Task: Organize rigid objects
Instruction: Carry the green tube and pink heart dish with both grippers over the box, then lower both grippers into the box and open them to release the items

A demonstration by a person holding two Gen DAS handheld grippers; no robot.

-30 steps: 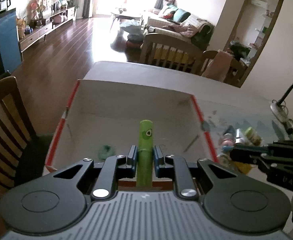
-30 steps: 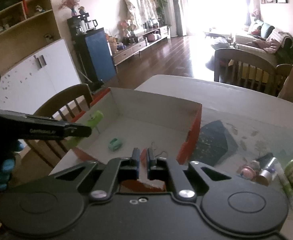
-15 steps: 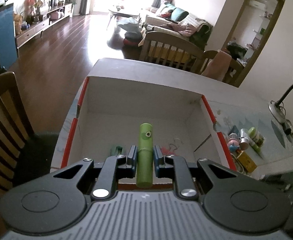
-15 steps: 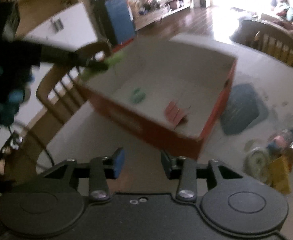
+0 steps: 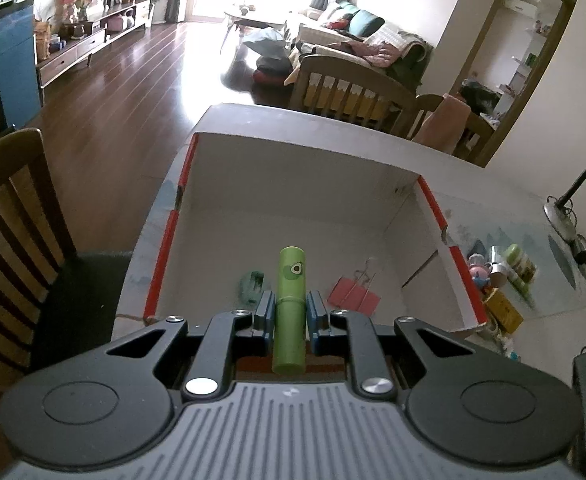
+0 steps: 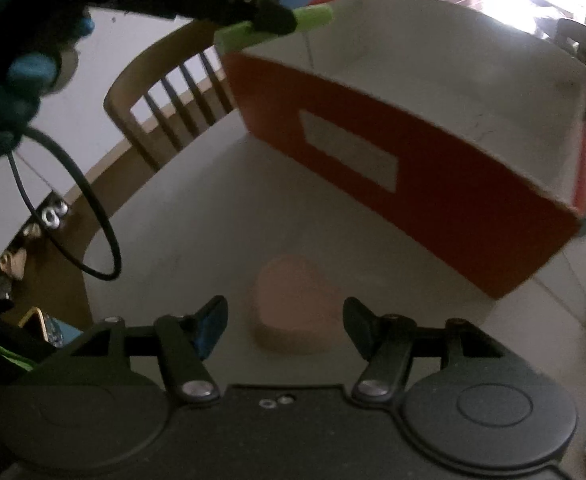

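Holding the green tube (image 5: 291,304) tight in my left fingers (image 5: 264,309) above the box (image 5: 433,196); my right fingers (image 6: 213,320) have just been opening, nothing between, near the pink lump (image 6: 293,308) beside the box. Go slow, straddle it.

Sunlit wooden floor (image 5: 105,112), sofa (image 5: 365,44)
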